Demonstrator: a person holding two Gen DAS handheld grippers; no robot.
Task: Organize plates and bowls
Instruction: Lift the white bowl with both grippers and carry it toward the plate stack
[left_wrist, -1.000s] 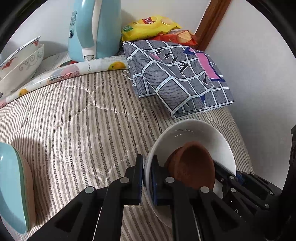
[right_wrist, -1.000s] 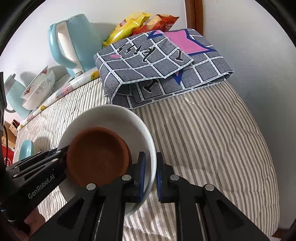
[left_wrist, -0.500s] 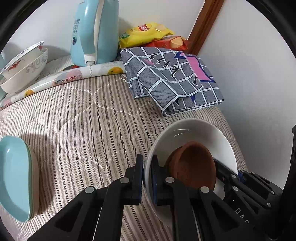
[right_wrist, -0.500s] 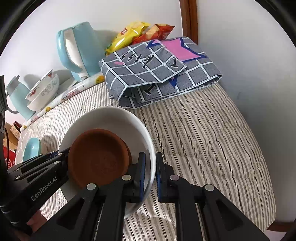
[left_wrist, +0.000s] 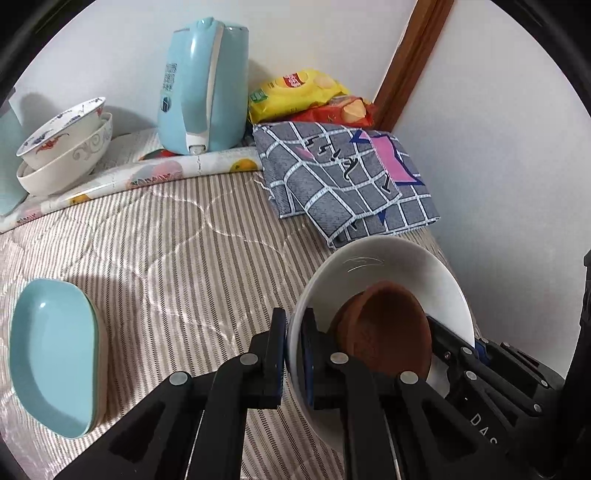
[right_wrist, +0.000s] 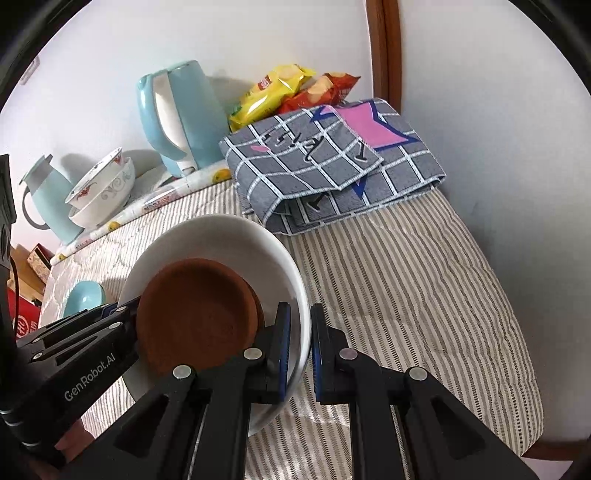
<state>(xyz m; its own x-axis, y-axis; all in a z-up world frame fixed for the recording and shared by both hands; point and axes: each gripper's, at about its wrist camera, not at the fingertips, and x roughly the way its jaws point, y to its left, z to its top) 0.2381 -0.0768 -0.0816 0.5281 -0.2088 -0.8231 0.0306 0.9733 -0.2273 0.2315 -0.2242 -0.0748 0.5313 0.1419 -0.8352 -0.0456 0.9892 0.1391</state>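
Note:
A white bowl (left_wrist: 391, 273) (right_wrist: 221, 236) with a brown clay dish (left_wrist: 388, 332) (right_wrist: 195, 310) lying inside it hangs above the striped quilt. My left gripper (left_wrist: 293, 343) is shut on its left rim. On the opposite rim my right gripper (right_wrist: 299, 343) is shut too. Each gripper shows in the other's view: the right gripper (left_wrist: 439, 332) and the left gripper (right_wrist: 123, 312). A stack of light-blue plates (left_wrist: 51, 354) (right_wrist: 85, 295) lies on the quilt to the left. Two patterned bowls (left_wrist: 62, 147) (right_wrist: 103, 192) are nested at the back left.
A light-blue kettle (left_wrist: 203, 88) (right_wrist: 181, 114) stands by the back wall, beside snack bags (left_wrist: 295, 92). A folded grey checked cloth (left_wrist: 343, 177) (right_wrist: 332, 162) lies in the far right corner. A blue jug (right_wrist: 48, 199) stands at far left. Walls close in behind and on the right.
Both grippers have risen together with the white bowl and brown dish. The quilt looks farther off, and the blue plates have come further into the left wrist view.

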